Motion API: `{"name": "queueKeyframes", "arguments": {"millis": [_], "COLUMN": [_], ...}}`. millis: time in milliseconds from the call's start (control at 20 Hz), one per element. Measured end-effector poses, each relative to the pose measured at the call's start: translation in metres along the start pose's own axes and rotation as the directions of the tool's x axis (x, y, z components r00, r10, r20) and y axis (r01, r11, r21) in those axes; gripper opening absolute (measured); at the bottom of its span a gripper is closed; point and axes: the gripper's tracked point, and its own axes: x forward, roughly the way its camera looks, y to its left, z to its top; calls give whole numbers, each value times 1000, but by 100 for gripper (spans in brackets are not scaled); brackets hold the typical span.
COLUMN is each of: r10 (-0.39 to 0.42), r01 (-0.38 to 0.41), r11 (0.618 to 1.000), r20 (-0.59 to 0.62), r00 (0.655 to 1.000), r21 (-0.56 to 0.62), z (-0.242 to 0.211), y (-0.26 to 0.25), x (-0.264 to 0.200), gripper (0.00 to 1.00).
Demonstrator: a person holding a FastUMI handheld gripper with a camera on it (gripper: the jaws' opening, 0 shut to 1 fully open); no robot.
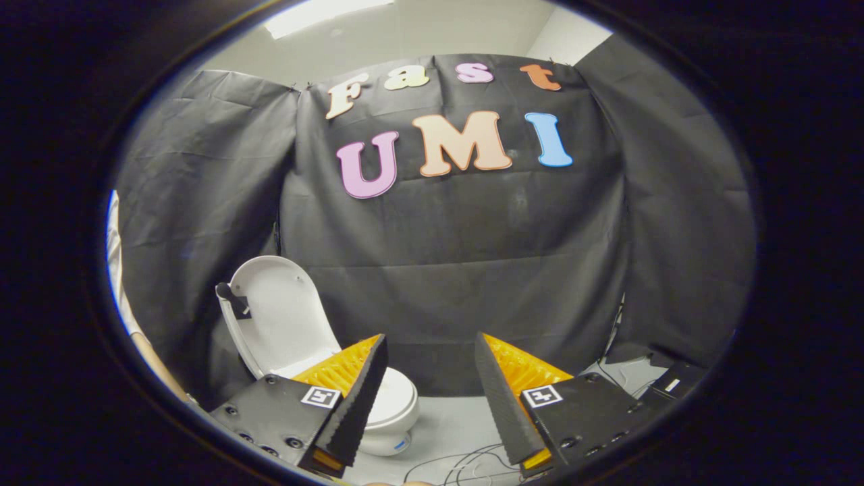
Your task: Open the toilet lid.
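A small white toilet point(395, 412) stands on the pale floor against the black cloth wall, partly hidden behind my left finger. Its white lid point(283, 317) stands raised, leaning back towards the cloth, with a dark handle piece point(233, 300) on its upper left edge. My gripper point(432, 398) is open, with a wide gap and nothing between the fingers. The toilet bowl sits just beyond the left fingertip, lower and to the left of the gap.
Black cloth walls close in the back and both sides. Loose cables point(466, 466) lie on the floor just ahead of the fingers. A dark box point(675, 385) sits by the right wall. A pale pole point(158, 368) leans at the far left.
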Motion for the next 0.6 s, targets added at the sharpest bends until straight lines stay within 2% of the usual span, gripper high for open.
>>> {"name": "queueKeyframes", "arguments": {"millis": [250, 600], "r10": [-8, 37], "r01": [8, -38], "r11": [1000, 999], "r20": [-48, -63], "r00": [999, 997], "r21": [-8, -11], "z": [-8, -11], "y": [-4, 7], "x": [-3, -7], "gripper": [83, 82]}}
